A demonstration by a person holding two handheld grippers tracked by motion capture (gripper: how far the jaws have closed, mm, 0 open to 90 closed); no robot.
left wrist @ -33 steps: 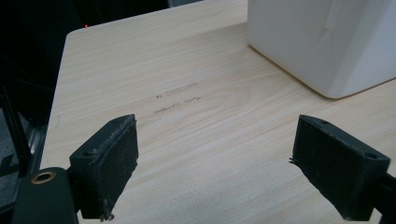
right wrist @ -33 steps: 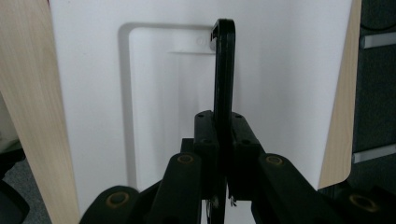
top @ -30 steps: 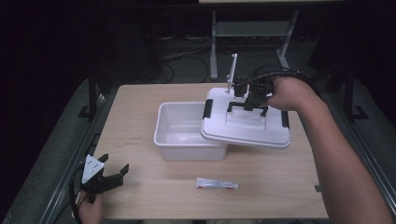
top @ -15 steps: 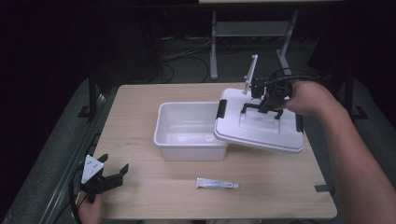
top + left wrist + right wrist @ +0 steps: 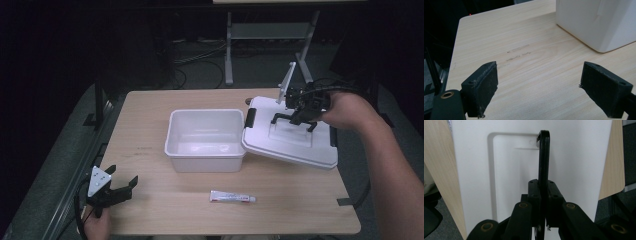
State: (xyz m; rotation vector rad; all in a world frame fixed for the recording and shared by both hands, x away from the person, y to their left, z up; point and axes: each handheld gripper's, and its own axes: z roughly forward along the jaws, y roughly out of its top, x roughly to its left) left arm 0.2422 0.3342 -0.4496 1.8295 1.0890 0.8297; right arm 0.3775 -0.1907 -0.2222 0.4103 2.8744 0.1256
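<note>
White lid (image 5: 292, 145), tilted against the bin (image 5: 205, 140) at 3 o'clock, was gripped by its black handle (image 5: 543, 157) in the right gripper (image 5: 300, 107); left gripper (image 5: 116, 189) fingers (image 5: 482, 87) stood released over the desk (image 5: 150, 210).

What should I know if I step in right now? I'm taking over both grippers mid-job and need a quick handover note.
Right gripper: shut on the black handle of the white lid, carrying it.
Left gripper: open, holding nothing, low over the table's near left corner.
Lid: off the white bin, tilted, its left edge close over the bin's right rim, the rest over the table to the right.
Bin: open, looks empty.
Small tube: lies on the table in front of the bin, untouched.
Done: lid lifted off.
Left: probably set the lid down, then put the tube in the bin.
</note>
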